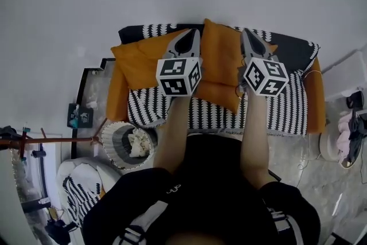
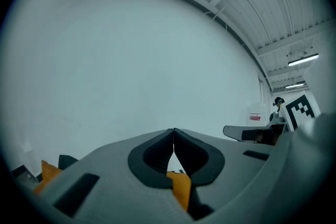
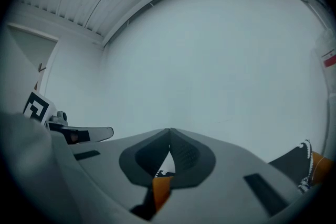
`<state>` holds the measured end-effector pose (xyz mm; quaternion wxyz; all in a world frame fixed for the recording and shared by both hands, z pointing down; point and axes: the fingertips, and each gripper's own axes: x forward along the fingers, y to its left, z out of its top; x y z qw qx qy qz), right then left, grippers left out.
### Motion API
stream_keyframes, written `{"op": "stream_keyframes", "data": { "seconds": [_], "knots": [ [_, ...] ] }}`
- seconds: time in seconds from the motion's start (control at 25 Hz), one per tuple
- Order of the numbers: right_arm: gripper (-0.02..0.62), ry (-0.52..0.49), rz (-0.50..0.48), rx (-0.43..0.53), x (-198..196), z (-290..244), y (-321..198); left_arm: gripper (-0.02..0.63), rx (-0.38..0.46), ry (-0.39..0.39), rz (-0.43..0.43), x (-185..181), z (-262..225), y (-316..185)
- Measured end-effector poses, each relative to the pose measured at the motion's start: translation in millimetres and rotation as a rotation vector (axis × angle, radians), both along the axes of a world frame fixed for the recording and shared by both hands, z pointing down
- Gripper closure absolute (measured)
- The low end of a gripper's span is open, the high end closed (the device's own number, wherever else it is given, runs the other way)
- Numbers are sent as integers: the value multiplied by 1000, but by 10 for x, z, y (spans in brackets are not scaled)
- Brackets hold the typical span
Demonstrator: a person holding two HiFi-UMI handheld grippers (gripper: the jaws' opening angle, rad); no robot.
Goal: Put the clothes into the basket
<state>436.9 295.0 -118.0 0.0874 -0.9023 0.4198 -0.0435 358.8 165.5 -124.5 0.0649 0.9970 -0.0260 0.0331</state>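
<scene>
The left gripper (image 1: 191,32) and right gripper (image 1: 246,32) are hovering level over the sofa (image 1: 275,106), each with its tongs pressed together on nothing. Pale clothes (image 1: 137,143) are already lying in the basket (image 1: 109,146), on the floor at the near left. No loose garment is showing on the sofa, so the job is looking nearly finished.

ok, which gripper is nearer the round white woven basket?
Left. In the head view the left gripper is up and right of the basket; the right gripper is farther right, both over orange cushions.
</scene>
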Motion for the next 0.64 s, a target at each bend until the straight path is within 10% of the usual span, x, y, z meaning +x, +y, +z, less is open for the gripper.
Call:
{"op": "stream_keyframes", "data": {
  "seconds": [0.64],
  "knots": [
    [583, 1, -60, 21, 18, 47, -219, 597, 13, -19, -23, 7, 55, -97]
  ]
}}
